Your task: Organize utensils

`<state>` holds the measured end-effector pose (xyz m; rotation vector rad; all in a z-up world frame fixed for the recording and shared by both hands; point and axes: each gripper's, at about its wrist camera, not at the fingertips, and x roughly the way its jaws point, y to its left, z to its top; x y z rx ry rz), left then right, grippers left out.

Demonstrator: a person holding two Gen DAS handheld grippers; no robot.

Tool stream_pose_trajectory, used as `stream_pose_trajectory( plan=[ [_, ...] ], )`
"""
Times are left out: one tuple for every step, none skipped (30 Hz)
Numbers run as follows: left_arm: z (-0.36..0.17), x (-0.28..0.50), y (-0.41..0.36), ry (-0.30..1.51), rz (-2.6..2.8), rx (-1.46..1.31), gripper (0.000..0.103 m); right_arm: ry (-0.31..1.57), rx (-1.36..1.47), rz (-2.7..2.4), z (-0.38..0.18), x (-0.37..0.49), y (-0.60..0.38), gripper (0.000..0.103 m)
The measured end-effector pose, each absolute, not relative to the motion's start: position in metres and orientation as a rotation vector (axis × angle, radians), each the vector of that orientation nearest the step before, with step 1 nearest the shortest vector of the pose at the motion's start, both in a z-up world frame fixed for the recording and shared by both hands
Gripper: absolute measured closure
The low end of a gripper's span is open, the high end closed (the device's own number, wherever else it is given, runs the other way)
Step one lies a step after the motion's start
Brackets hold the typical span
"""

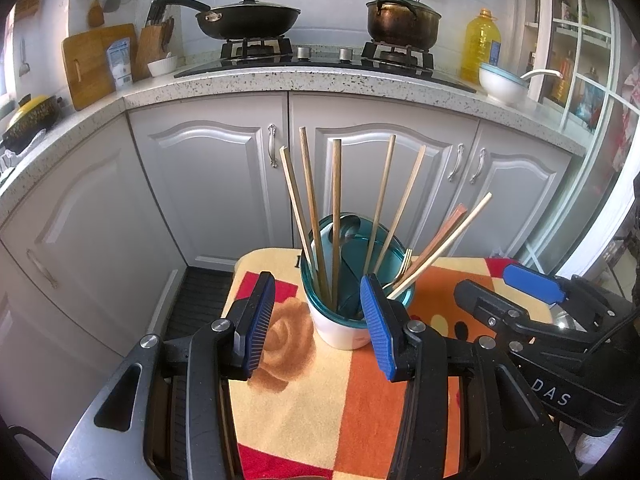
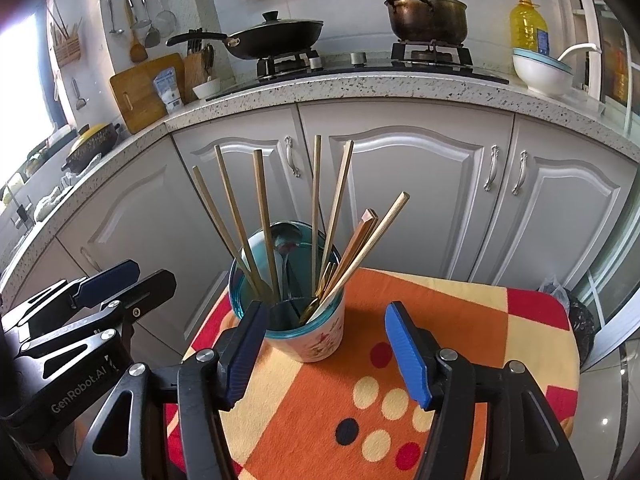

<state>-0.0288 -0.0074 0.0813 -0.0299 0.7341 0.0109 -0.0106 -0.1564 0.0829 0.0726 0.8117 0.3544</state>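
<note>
A white utensil holder with a teal rim (image 1: 348,328) (image 2: 316,340) stands on a small table covered by a patterned cloth (image 1: 320,408) (image 2: 320,420). Several wooden chopsticks (image 1: 335,216) (image 2: 262,216) stick up out of it, along with a metal spoon (image 2: 286,240) and a gold fork (image 1: 403,266). My left gripper (image 1: 318,328) is open just in front of the holder, its pads apart from the holder. My right gripper (image 2: 326,354) is open too, its jaws wide on either side of the holder's near face without touching it.
Behind the table run grey cabinet doors (image 1: 216,184) under a speckled counter (image 1: 320,80) with a gas hob, a black pan (image 1: 248,20), a pot (image 1: 402,18), an oil bottle (image 1: 480,44) and a white bowl (image 1: 502,84). A glass door (image 1: 592,120) is at the right.
</note>
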Motion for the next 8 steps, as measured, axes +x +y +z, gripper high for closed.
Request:
stream_pose_trajectory(
  plan=[
    [0.0811,-0.0289,-0.0079,0.730,0.007,-0.026,0.059,0.814,0.071,0.355,0.0824,-0.0102,-0.1558,0.043],
    [0.0810,-0.0290,-0.0081,0.728,0.005,-0.021,0.059,0.815,0.070,0.356,0.0820,-0.0101,-0.1557,0.043],
    [0.0802,-0.0288,-0.0089,0.726,0.003,-0.018,0.059,0.816,0.070,0.356,0.0814,-0.0099,-0.1557,0.043],
    [0.0794,-0.0285,-0.0090,0.726,-0.004,-0.019,0.059,0.817,0.069,0.356,0.0807,-0.0096,-0.1562,0.043],
    [0.0787,-0.0277,-0.0087,0.729,-0.009,-0.021,0.059,0.819,0.069,0.355,0.0797,-0.0089,-0.1571,0.043],
    [0.0775,-0.0266,-0.0086,0.734,-0.011,-0.024,0.059,0.821,0.069,0.354,0.0786,-0.0088,-0.1580,0.043],
    [0.0760,-0.0257,-0.0084,0.740,-0.011,-0.024,0.059,0.823,0.070,0.352,0.0775,-0.0089,-0.1598,0.043],
    [0.0744,-0.0251,-0.0079,0.744,-0.010,-0.025,0.059,0.825,0.072,0.350,0.0763,-0.0085,-0.1613,0.042]
  ],
)
